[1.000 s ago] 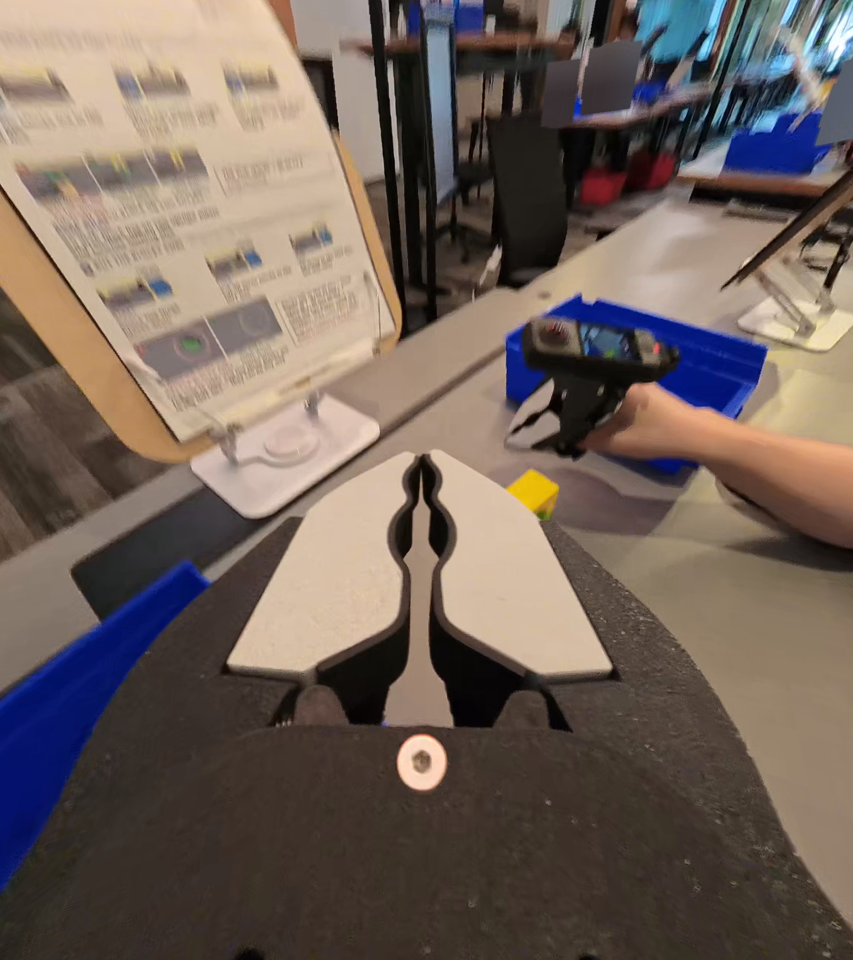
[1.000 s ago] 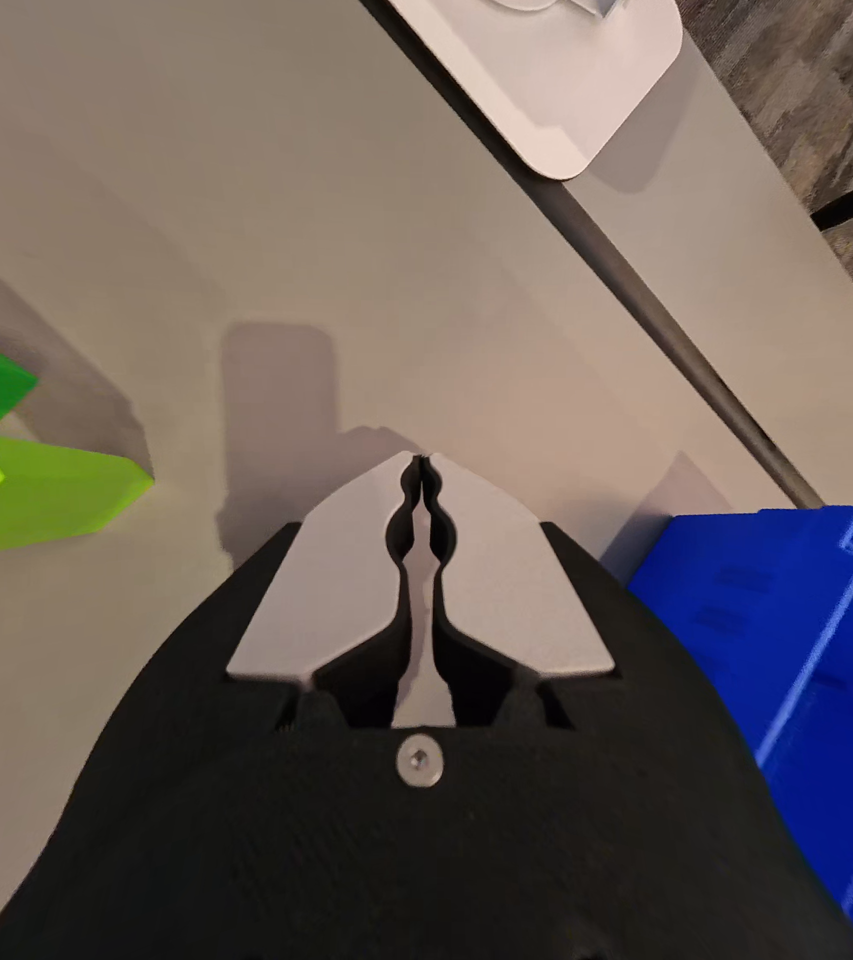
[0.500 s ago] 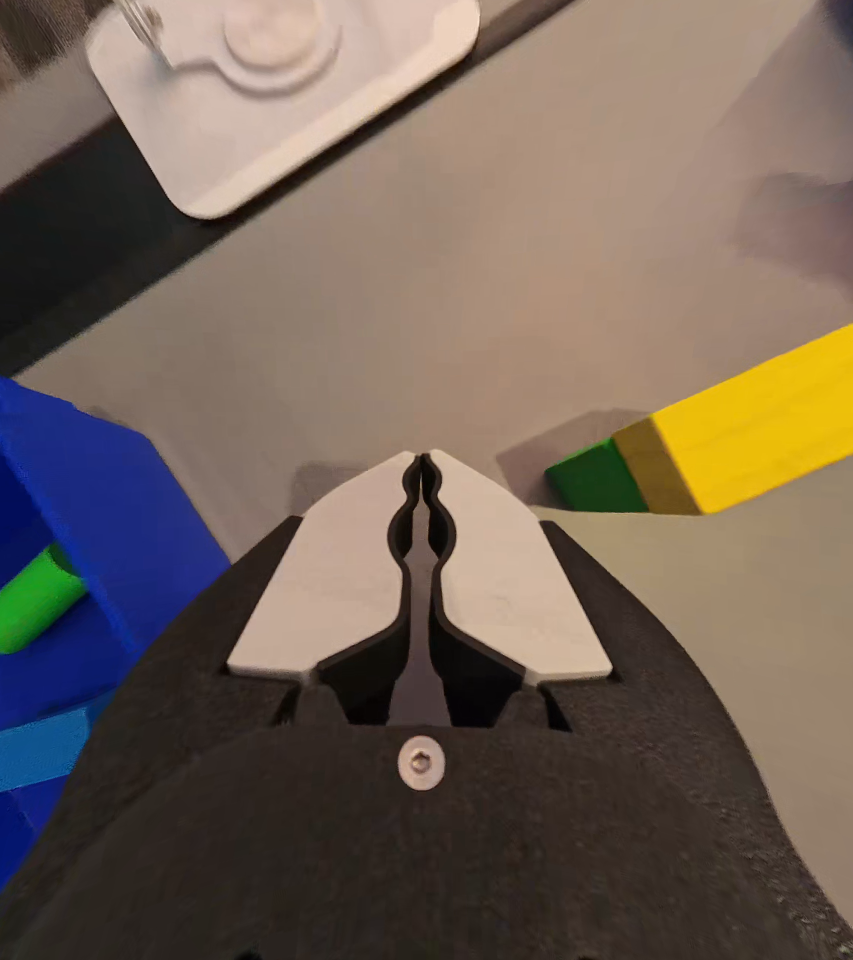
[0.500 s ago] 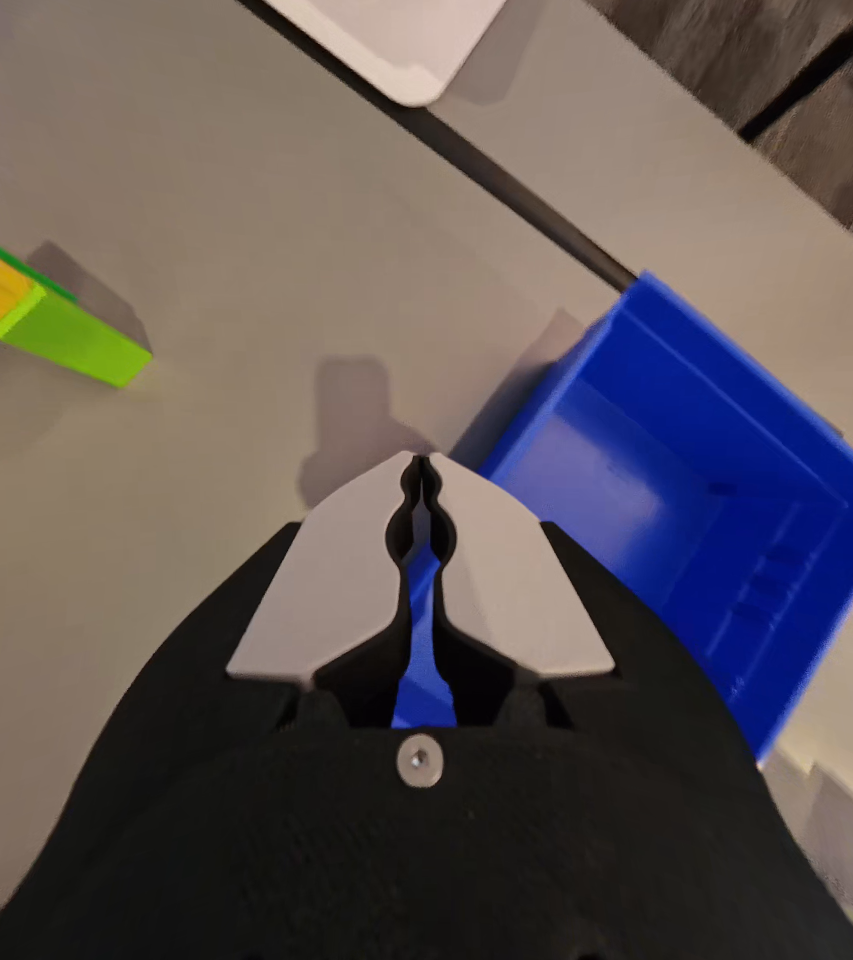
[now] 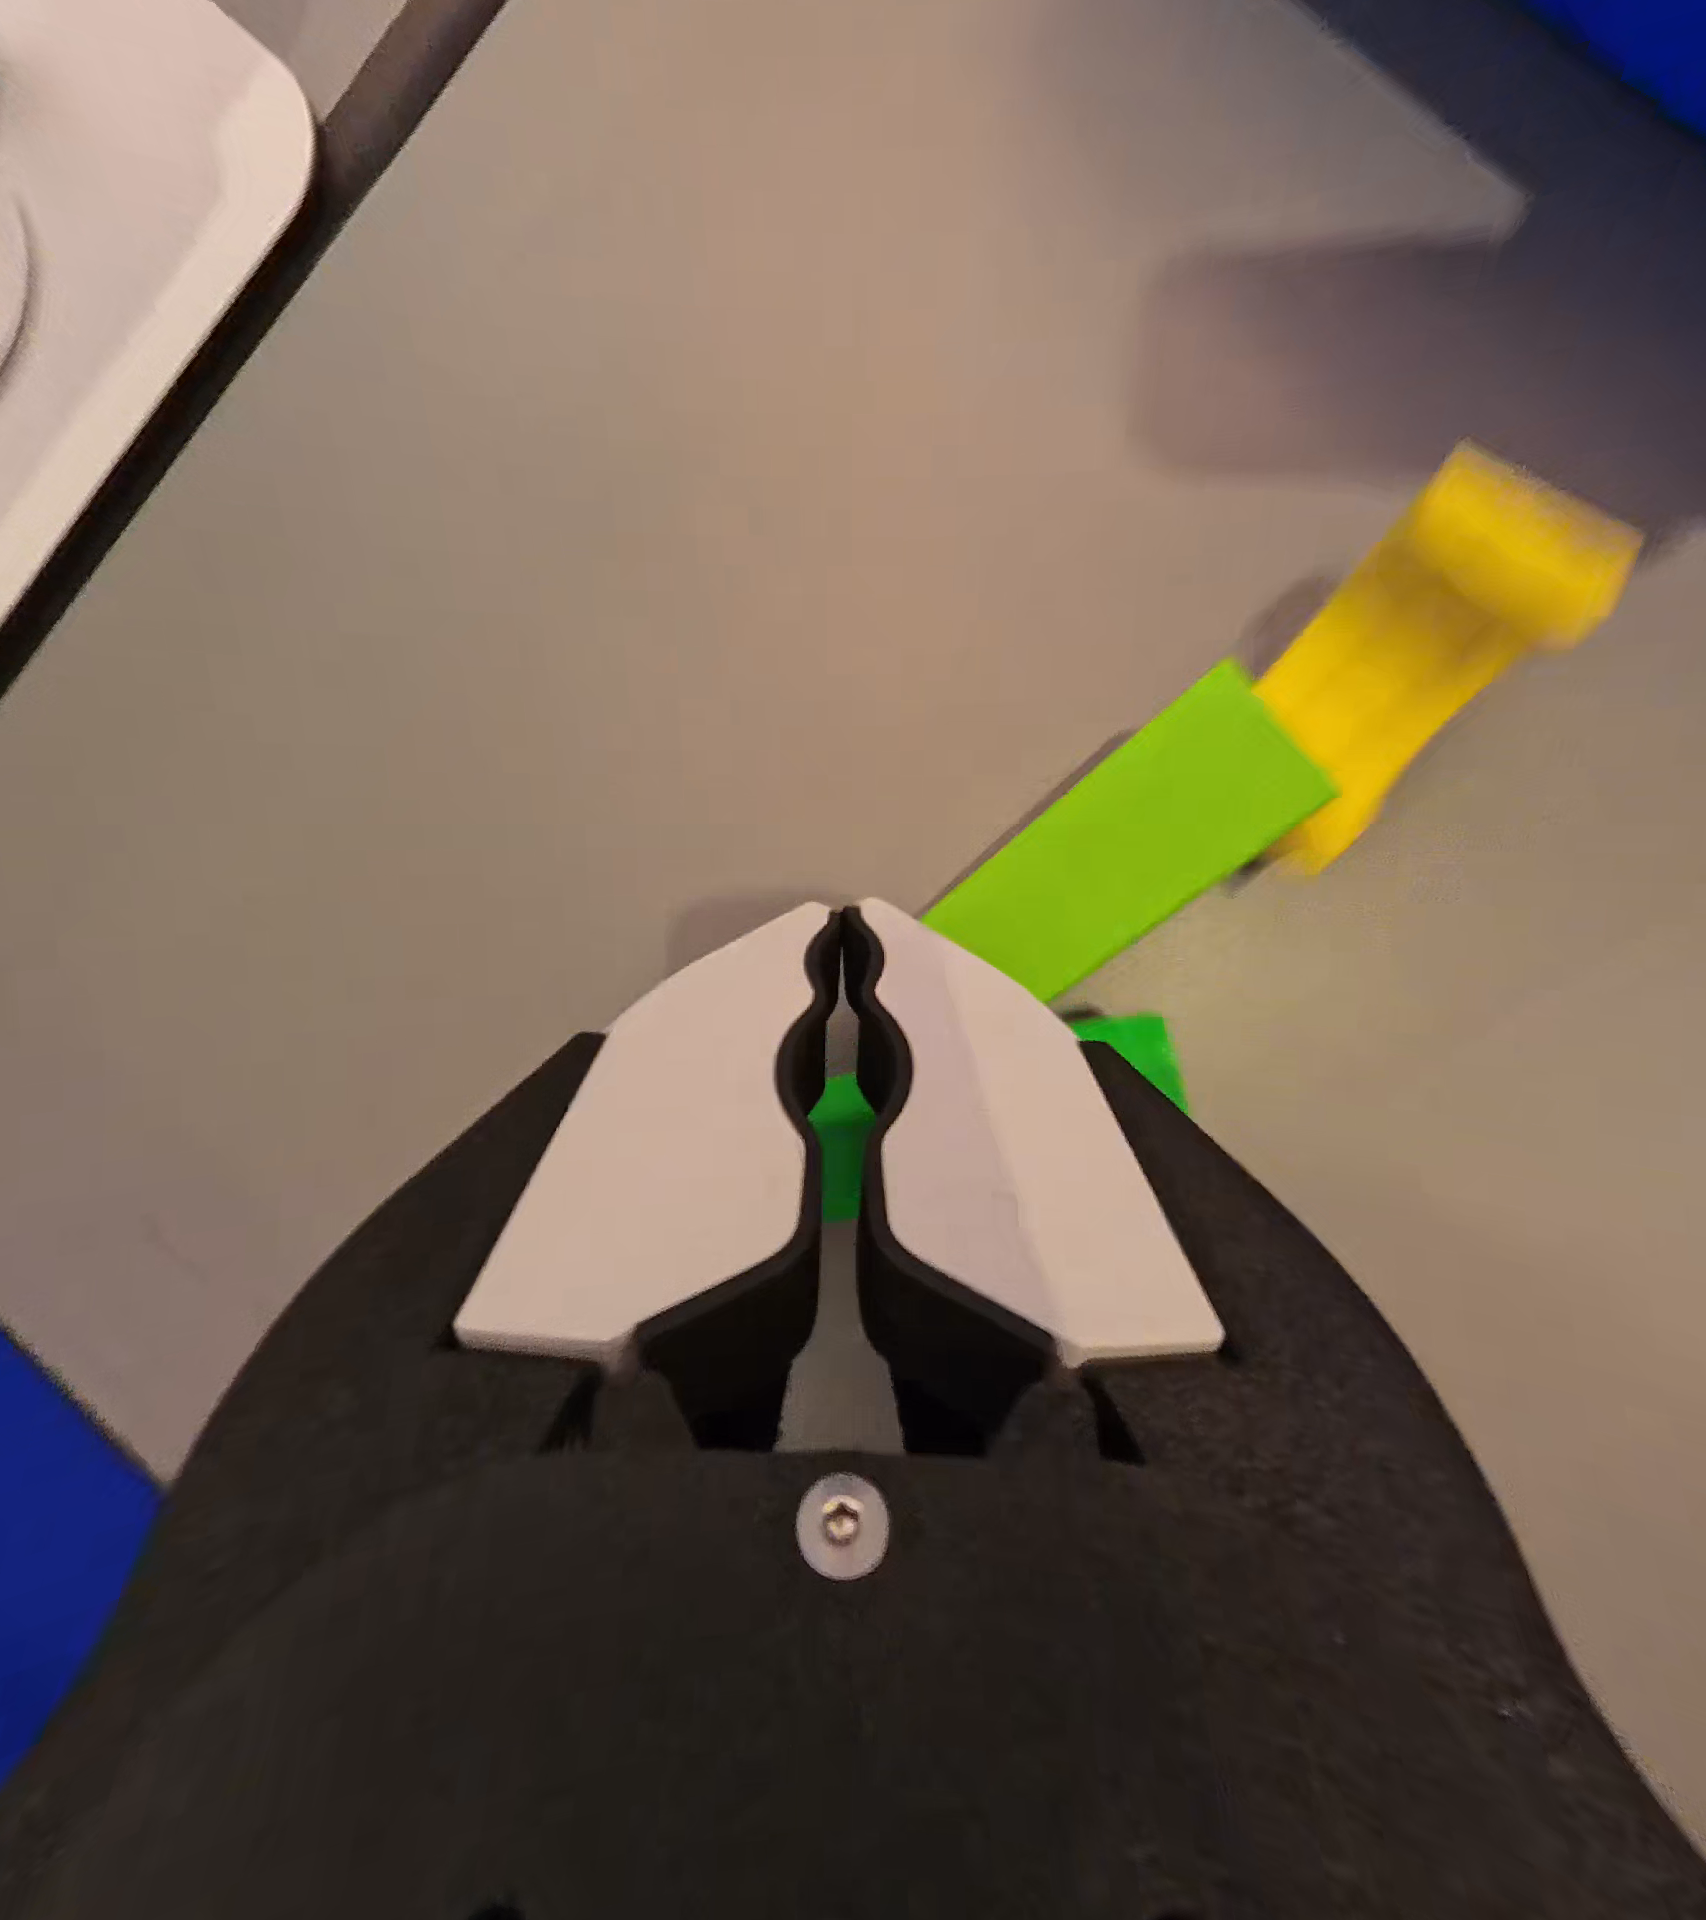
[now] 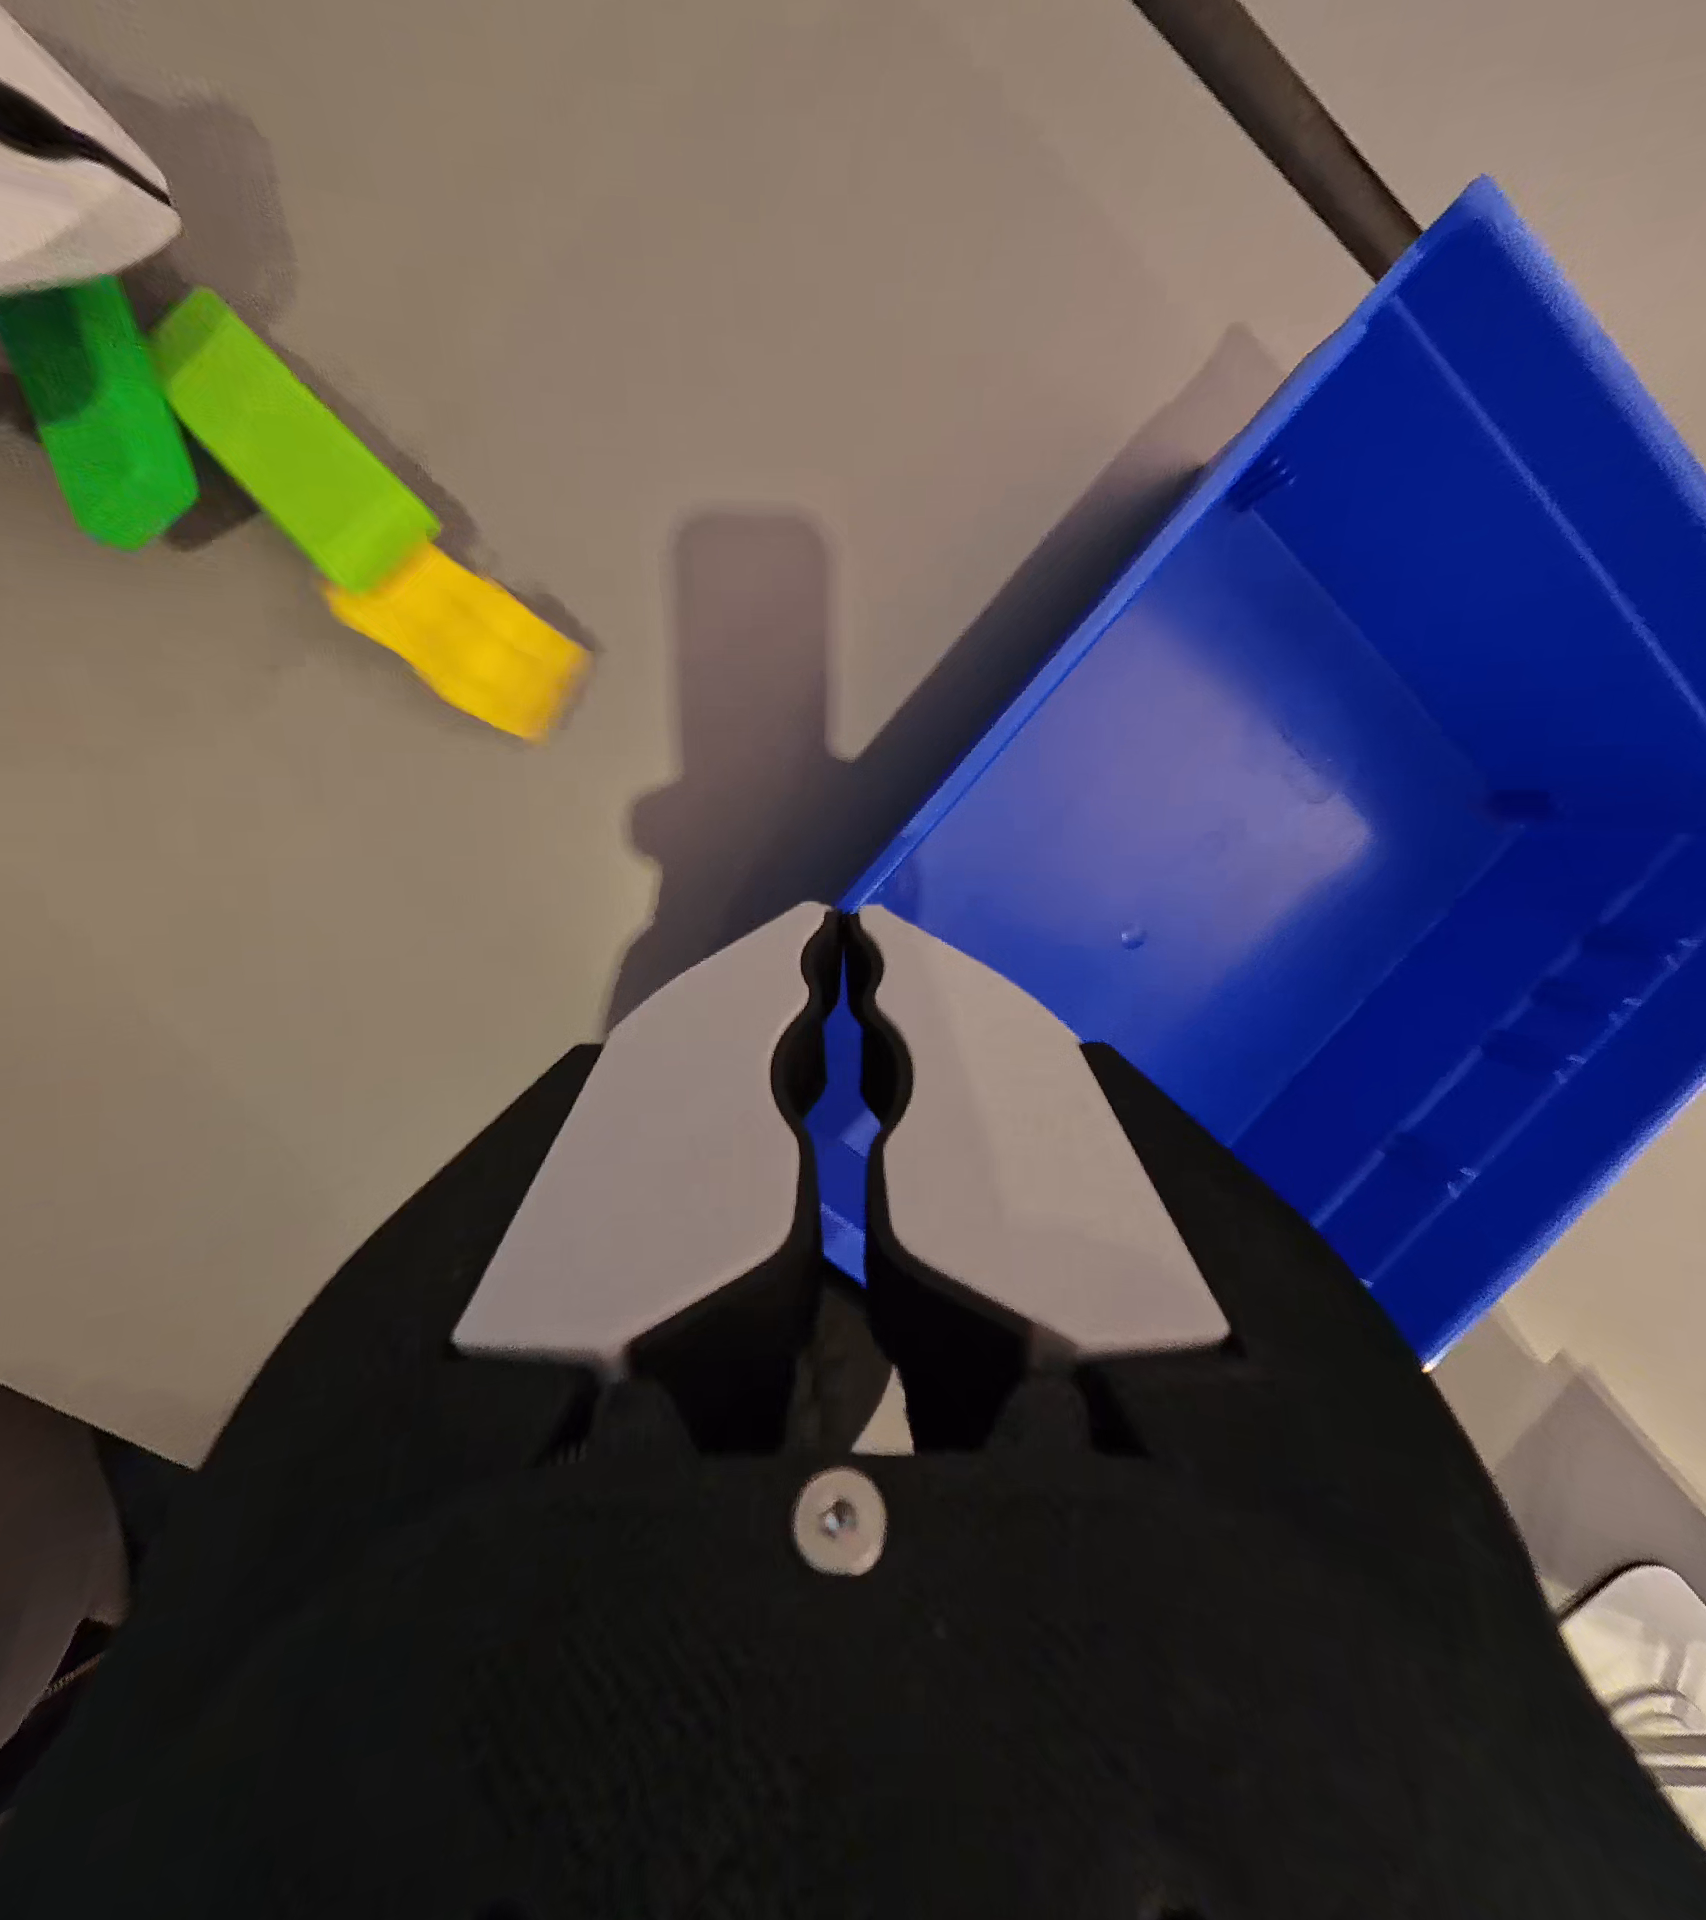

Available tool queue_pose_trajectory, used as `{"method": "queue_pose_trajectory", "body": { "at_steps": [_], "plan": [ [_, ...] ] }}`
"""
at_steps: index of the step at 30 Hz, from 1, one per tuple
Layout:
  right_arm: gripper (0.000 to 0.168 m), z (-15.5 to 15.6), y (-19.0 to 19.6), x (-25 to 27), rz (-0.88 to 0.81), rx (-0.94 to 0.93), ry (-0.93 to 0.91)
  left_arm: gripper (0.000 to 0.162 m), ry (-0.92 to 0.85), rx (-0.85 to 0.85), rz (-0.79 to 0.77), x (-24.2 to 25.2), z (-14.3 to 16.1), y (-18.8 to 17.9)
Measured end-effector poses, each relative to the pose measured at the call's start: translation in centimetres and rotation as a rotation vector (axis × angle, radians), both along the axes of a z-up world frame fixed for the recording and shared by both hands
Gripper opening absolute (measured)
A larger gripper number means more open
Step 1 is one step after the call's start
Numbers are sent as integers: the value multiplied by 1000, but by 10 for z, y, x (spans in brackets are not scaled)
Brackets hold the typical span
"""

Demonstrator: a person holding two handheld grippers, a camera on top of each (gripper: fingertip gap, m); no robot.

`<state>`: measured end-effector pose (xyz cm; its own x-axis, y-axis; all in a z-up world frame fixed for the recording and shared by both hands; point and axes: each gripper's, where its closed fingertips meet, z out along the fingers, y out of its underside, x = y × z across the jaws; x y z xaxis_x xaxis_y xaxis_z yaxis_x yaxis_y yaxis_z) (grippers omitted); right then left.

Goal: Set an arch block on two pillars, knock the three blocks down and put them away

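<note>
Left gripper [image 5: 844, 912] closed over toppled dark green block [image 6: 101, 436], light green block [image 6: 293, 442] and yellow block [image 6: 464, 649] laid alongside on table [image 6: 516, 260], right gripper [image 6: 841, 914] closed, empty, at blue bin [image 6: 1451, 727] corner.

Both wrist views look steeply down, close above table [image 5: 620, 520]; both share fallen blocks [image 6: 288, 457].

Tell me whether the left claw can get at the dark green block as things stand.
Probably yes. The left claw hangs right over the dark green block, which lies on the table with nothing on top. The claw is shut, so it must open first.
</note>
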<state>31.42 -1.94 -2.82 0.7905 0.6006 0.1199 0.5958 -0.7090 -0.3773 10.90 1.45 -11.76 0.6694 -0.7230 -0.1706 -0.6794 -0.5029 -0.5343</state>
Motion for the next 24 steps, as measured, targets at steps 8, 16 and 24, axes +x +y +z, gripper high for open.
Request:
{"method": "queue_pose_trajectory", "body": {
  "at_steps": [8, 16, 24],
  "plan": [
    [25, -7, -4, -34, 385, 86, -9, 0, -144, -11, 73, -46, 47, 8],
    [36, -81, -6, -127, 730, 25, -82, 0, -345, 158, 155, -107, 146, 2],
    [46, -128, 40, -160, 664, 102, -165, 0, -560, 231, 202, -150, 202, -12]
  ]
}}
